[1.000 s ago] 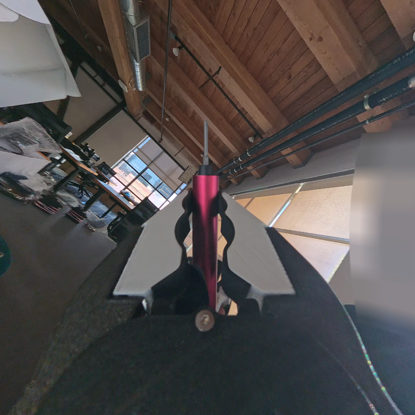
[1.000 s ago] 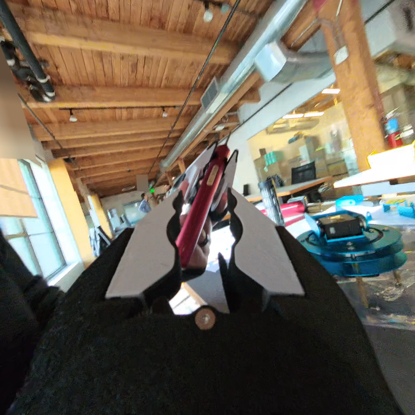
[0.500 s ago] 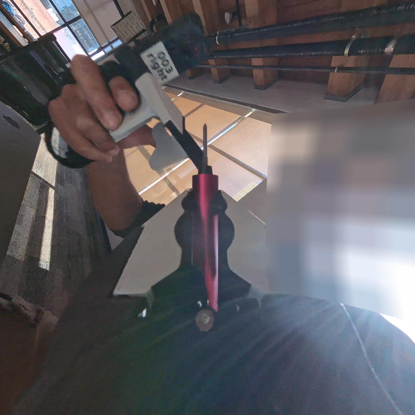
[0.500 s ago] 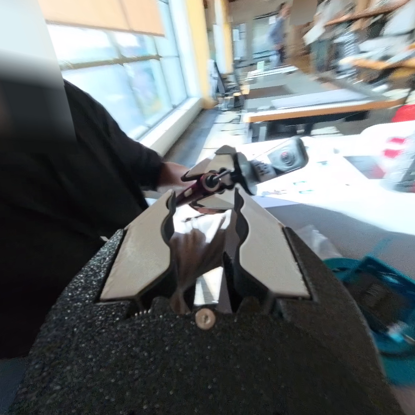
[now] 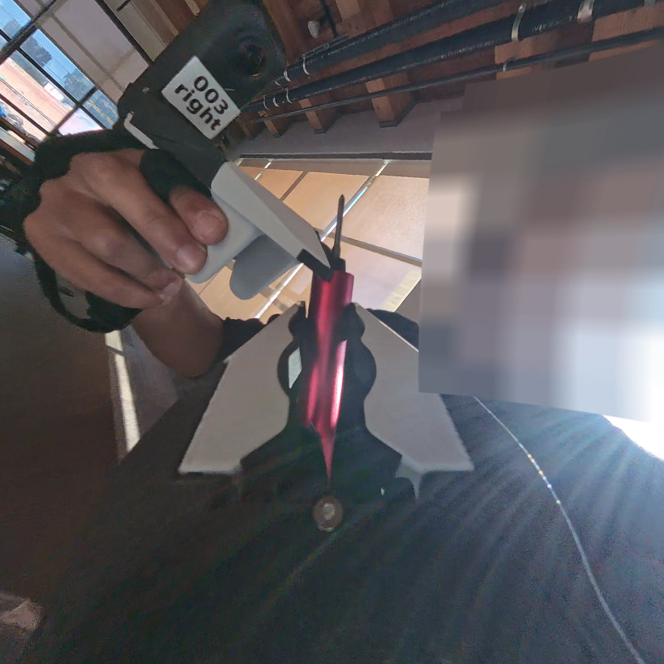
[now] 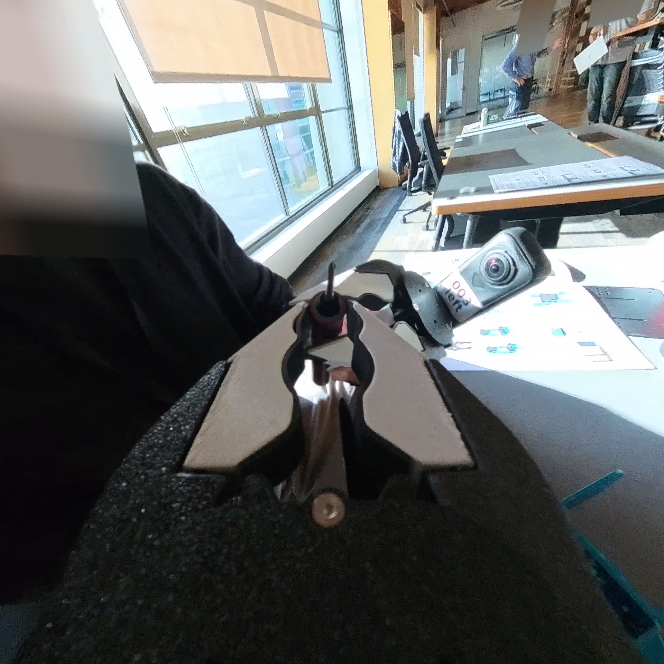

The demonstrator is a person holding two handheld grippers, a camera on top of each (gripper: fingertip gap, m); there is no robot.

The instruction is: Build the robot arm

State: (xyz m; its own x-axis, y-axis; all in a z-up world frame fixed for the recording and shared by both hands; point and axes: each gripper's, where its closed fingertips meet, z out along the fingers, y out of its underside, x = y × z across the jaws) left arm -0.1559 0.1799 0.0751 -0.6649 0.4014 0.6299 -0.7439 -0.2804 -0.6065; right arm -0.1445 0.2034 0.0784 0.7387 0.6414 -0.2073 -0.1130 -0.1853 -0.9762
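Note:
My left gripper [image 5: 325,314] is shut on a red screwdriver [image 5: 323,363] that lies along its fingers. The thin dark bit [image 5: 337,230] points up and away. My right gripper [image 5: 316,262], held by a bare hand [image 5: 118,230], comes in from the upper left and its fingertips sit at the black collar of the handle. In the right wrist view my right gripper [image 6: 326,307] has its tips closed on the red front end of the screwdriver [image 6: 325,318], and the bit [image 6: 330,278] sticks out beyond them. The left gripper's camera body [image 6: 496,273] shows just behind.
A person's black-sleeved arm and torso [image 6: 143,305] fill the left. A white sheet with printed pictures [image 6: 539,337] lies on the near table. Long desks [image 6: 539,161], office chairs [image 6: 420,151], tall windows [image 6: 251,151] and standing people [image 6: 517,79] are farther off.
Both grippers swung down from facing the ceiling. My right gripper moved in to the bit end of the screwdriver and narrowed its fingers onto it. The left keeps its hold.

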